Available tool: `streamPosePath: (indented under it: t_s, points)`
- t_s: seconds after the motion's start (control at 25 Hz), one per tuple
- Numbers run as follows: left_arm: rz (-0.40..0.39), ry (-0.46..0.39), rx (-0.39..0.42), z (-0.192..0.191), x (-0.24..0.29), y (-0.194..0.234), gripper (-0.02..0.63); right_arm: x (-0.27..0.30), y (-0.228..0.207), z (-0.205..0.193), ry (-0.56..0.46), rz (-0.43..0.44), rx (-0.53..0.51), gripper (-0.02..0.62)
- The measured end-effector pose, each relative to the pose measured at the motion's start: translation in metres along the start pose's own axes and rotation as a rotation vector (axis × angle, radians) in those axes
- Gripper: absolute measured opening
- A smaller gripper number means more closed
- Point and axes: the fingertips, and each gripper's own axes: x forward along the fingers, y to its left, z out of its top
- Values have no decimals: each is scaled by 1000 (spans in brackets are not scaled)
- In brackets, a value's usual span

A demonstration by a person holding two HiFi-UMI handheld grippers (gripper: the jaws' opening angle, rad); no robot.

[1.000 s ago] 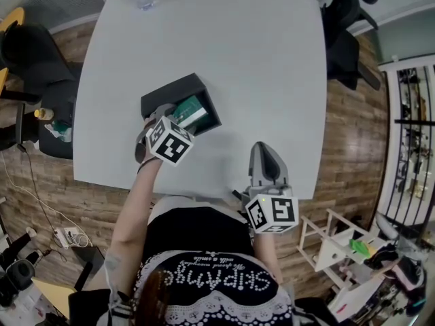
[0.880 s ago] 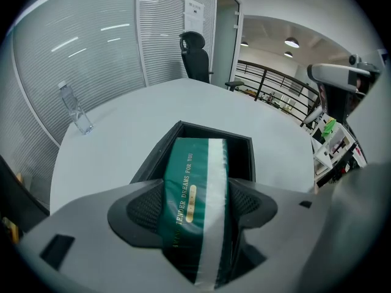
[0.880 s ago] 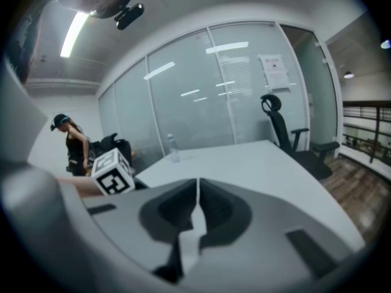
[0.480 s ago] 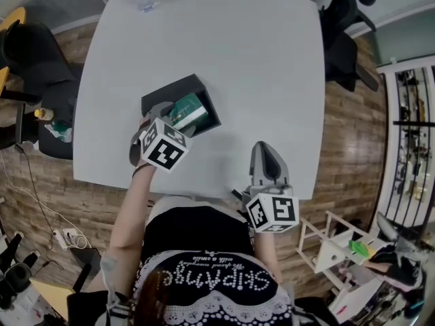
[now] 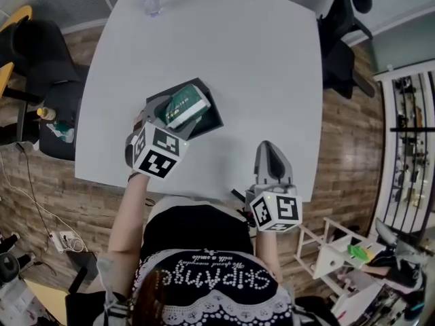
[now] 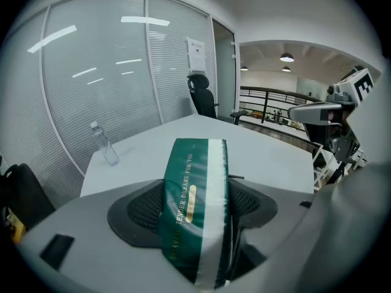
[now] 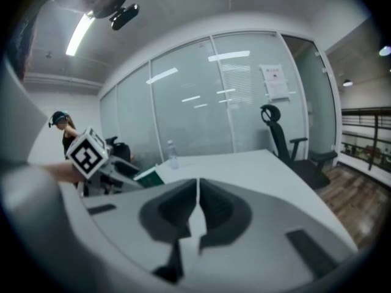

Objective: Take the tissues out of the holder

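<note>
Office meeting room.
Seen: glass partition walls point(image 6: 91, 72), swivel chair point(image 6: 202, 97), big white table point(image 5: 265, 53), wood-look floor point(image 5: 343, 138).

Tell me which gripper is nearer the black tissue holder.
Left. The left gripper is right over the holder, shut on the green tissue pack. The right gripper sits shut and empty by the table's near edge, well off to the holder's right.

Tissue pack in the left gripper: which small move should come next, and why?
The left gripper is shut on the green tissue pack, which in the head view overlaps the black holder; the right gripper is shut, empty. So probably carry the pack sideways, clear of the holder, toward bare table.
</note>
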Motion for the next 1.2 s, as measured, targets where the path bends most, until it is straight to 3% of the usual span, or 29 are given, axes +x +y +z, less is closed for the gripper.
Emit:
streamPosePath:
  t_s: [0.24, 0.6, 0.88, 1.08, 1.2]
  points:
    - [55, -122, -24, 23, -31, 13, 348, -8, 5, 13, -40, -10, -21, 35]
    - [145, -397, -61, 65, -95, 26, 348, -25, 10, 36, -104, -28, -54, 35]
    - [219, -542, -72, 79, -144, 30, 348, -36, 7, 50, -140, -40, -71, 35]
    - [247, -620, -154, 82, -176, 32, 348, -42, 10, 61, -162, -43, -84, 35]
    - [257, -675, -163, 84, -192, 36, 348, -45, 13, 68, -176, -42, -92, 35]
